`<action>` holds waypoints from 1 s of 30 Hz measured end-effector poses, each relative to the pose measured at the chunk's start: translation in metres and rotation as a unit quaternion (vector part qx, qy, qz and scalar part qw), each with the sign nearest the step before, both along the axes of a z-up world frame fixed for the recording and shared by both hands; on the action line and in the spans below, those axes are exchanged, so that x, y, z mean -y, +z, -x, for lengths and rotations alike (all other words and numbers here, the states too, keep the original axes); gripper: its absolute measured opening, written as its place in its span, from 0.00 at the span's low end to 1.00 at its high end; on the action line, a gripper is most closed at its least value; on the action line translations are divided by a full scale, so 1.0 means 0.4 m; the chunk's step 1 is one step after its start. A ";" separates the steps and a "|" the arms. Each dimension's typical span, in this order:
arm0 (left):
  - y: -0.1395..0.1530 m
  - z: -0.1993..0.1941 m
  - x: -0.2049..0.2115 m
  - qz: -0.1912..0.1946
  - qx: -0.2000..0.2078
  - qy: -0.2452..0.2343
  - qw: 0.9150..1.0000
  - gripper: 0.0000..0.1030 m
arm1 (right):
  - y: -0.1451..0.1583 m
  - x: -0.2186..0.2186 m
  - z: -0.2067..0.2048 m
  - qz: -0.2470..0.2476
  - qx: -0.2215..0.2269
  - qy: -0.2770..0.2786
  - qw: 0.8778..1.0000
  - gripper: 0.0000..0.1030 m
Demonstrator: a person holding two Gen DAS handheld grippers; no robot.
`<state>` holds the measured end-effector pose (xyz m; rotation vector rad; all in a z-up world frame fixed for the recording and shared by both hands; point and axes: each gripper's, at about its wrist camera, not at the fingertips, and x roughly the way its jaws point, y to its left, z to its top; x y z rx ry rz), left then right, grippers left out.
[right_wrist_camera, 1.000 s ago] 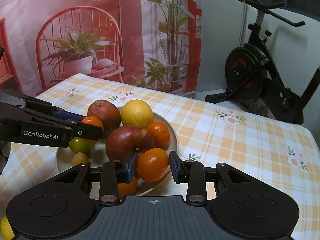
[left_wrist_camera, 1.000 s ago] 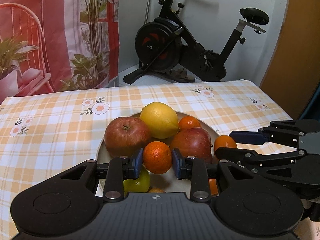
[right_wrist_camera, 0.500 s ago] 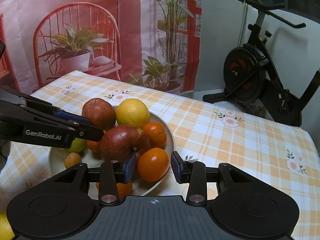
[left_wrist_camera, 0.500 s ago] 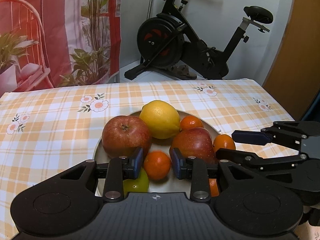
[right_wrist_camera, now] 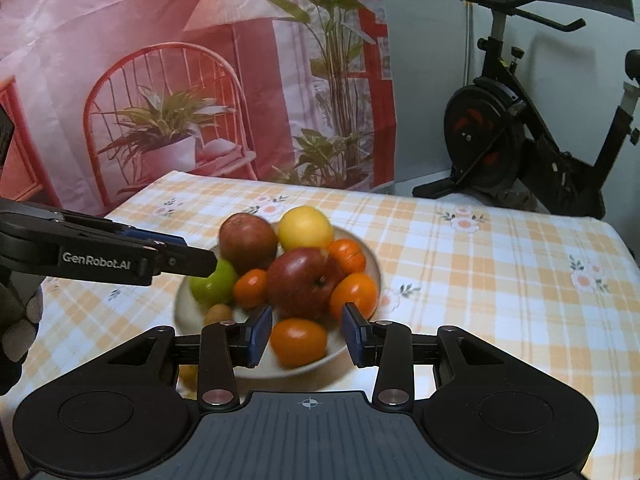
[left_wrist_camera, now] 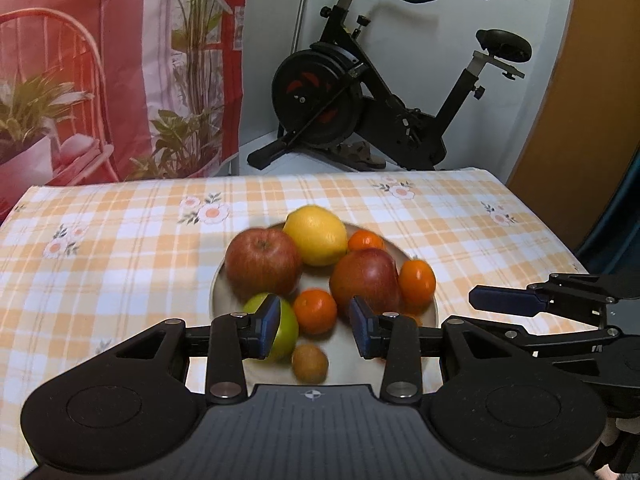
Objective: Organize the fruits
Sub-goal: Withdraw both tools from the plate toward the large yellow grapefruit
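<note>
Fruits fill a round, pale ceramic plate [left_wrist_camera: 224,280] that sits near the middle of a table under an orange-and-white checked tablecloth with flower prints [left_wrist_camera: 120,248]. Largest on the plate are two red apples, one at the back left [left_wrist_camera: 262,266] and a darker one toward the right [left_wrist_camera: 366,276], with a yellow lemon [left_wrist_camera: 316,235] touching both at the far side. A green apple [right_wrist_camera: 212,284] lies at the plate's near left edge. Then come the small orange mandarins: one at the centre [left_wrist_camera: 315,311], one at the right rim [left_wrist_camera: 417,282], one behind the dark apple [left_wrist_camera: 366,240], and one nearest the right wrist camera [right_wrist_camera: 298,342]. Smallest is a brown kiwi-like fruit [left_wrist_camera: 310,363] (blurred). The left gripper [left_wrist_camera: 315,325] and the right gripper [right_wrist_camera: 306,334] both hover at the plate's edge, jaws spread wide and gripping nothing.
</note>
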<state>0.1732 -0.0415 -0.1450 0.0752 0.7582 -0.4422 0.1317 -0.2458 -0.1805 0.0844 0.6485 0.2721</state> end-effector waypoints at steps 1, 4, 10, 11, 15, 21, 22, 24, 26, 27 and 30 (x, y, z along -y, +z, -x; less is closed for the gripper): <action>0.000 0.010 -0.007 0.000 -0.002 0.002 1.000 0.39 | -0.001 -0.004 0.011 -0.002 -0.001 -0.001 1.000 0.35; -0.002 0.040 -0.028 0.005 -0.010 0.007 1.000 0.39 | -0.002 -0.014 0.040 -0.008 -0.005 -0.002 1.000 0.35; -0.005 0.095 -0.058 0.013 -0.020 0.014 1.000 0.39 | 0.000 -0.029 0.087 -0.018 -0.010 -0.001 1.000 0.35; -0.005 0.103 -0.062 0.016 -0.021 0.014 1.000 0.39 | 0.001 -0.030 0.092 -0.020 -0.011 -0.001 1.000 0.35; 0.001 0.123 -0.066 0.021 -0.022 0.014 0.999 0.39 | 0.002 -0.038 0.112 -0.022 -0.015 0.002 1.000 0.35; 0.001 0.137 -0.069 0.027 -0.024 0.015 0.999 0.39 | 0.001 -0.048 0.122 -0.022 -0.022 0.006 0.999 0.35; -0.001 0.140 -0.069 0.026 -0.024 0.015 0.999 0.39 | 0.002 -0.049 0.123 -0.022 -0.023 0.006 0.999 0.35; -0.005 0.142 -0.073 0.027 -0.028 0.018 0.999 0.39 | 0.002 -0.052 0.125 -0.021 -0.024 0.009 0.999 0.35; -0.009 0.144 -0.078 0.029 -0.033 0.022 0.999 0.39 | 0.001 -0.055 0.125 -0.021 -0.027 0.011 0.999 0.36; -0.012 0.146 -0.080 0.031 -0.035 0.024 0.999 0.39 | 0.000 -0.057 0.125 -0.021 -0.029 0.013 0.999 0.36; -0.019 0.155 -0.089 0.034 -0.042 0.027 0.998 0.39 | -0.004 -0.064 0.127 -0.021 -0.036 0.018 0.999 0.37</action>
